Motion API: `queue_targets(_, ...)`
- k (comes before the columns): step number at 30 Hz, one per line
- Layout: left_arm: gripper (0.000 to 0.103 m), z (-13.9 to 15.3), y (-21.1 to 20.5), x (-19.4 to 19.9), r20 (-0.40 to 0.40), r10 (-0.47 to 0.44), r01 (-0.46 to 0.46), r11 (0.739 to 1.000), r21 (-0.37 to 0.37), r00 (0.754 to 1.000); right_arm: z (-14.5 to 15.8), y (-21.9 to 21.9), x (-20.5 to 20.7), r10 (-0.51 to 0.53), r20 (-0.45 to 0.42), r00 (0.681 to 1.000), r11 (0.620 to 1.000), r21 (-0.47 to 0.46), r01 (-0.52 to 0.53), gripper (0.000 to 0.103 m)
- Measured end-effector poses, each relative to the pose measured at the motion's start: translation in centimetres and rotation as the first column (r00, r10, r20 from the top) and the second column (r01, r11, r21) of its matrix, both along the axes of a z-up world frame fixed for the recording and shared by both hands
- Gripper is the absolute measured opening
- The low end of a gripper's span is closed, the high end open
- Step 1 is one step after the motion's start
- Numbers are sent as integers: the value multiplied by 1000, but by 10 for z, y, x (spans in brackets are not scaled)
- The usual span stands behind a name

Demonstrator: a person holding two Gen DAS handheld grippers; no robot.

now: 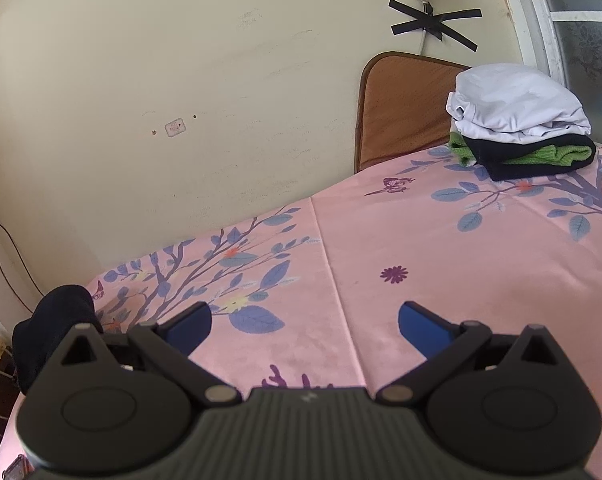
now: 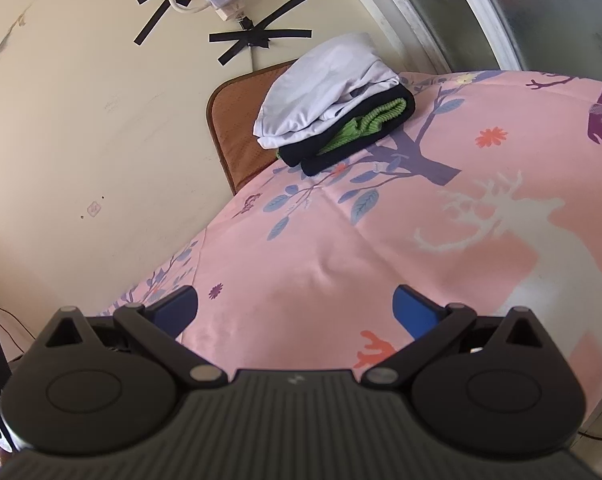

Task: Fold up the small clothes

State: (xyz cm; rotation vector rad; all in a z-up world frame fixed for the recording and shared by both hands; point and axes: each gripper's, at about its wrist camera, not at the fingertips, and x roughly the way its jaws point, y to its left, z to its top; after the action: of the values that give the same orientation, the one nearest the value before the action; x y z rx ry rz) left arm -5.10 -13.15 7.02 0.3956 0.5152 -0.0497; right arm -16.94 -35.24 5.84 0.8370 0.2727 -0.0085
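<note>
I have both tools over the pink floral cloth (image 1: 421, 240) that covers the bench, and neither grips anything. The left tool (image 1: 305, 320) has its blue pads spread wide with only bare cloth between them; the right tool (image 2: 295, 308) stands just as wide and just as empty.

The folded clothes sit in a stack at the far corner by the window: a white garment (image 1: 513, 100) on top, a black garment (image 1: 541, 164) beneath it, and a green garment (image 1: 549, 156) showing between the black layers. I judge they are parked there, well apart from me, so the middle of the bench stays free as a folding area. Behind the stack a brown mat (image 1: 401, 112) leans against the wall.

At my near left, close beside the left tool's linkage, a dark crumpled garment (image 1: 57, 328) lies at the bench edge. It looks unfolded, so I take it to be the next piece. The left tool is closer and already open wide enough to take it. Its shape is unclear from here, so finding a clean edge to pinch may take care.
</note>
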Motion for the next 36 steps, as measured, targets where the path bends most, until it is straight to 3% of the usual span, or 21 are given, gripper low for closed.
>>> queue_targets(16, 103, 2, 2, -4, -10, 4, -4, 1000, 5, 1000, -1, 2, -6, -8, 7, 1000, 1000, 12, 8, 103)
queue_targets(36, 103, 10, 6, -8, 52, 26, -28, 999, 23, 998, 1, 5, -9, -7, 15, 1000, 1000, 9, 7, 103)
